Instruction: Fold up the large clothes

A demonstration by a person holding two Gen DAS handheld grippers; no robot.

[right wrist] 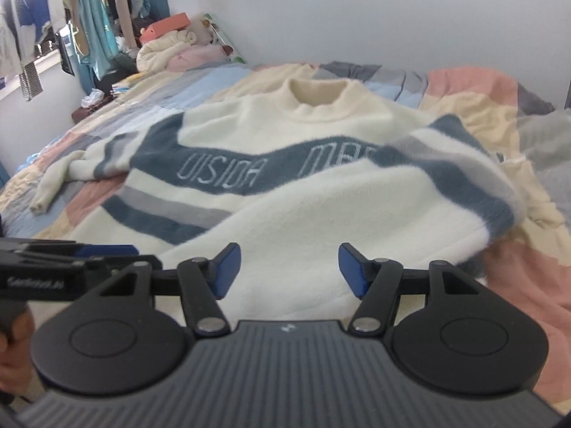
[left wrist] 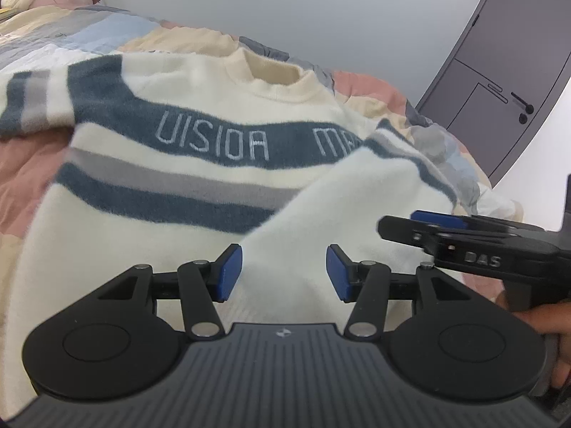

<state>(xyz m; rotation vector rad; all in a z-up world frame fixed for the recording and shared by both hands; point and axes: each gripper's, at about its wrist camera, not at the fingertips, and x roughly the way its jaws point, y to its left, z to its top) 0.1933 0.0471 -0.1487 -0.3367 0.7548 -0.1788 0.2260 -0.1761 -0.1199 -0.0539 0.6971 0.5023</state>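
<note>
A large cream sweater (left wrist: 200,107) with blue and grey stripes and pale lettering lies face up on the bed; it also shows in the right wrist view (right wrist: 296,132). Its right sleeve (right wrist: 464,178) is folded across the body, and its left sleeve (right wrist: 57,178) lies spread out to the left. My left gripper (left wrist: 284,273) is open and empty just above the sweater's hem. My right gripper (right wrist: 289,273) is open and empty over the hem too. The right gripper's fingers (left wrist: 428,230) show at the right of the left wrist view, and the left gripper's fingers (right wrist: 103,251) show at the left of the right wrist view.
The bed has a patchwork quilt (right wrist: 474,82) in pink, cream, blue and grey. A pile of bedding and plush items (right wrist: 171,50) sits at the head. Clothes hang at the far left (right wrist: 89,10). A grey door (left wrist: 506,71) stands at the right.
</note>
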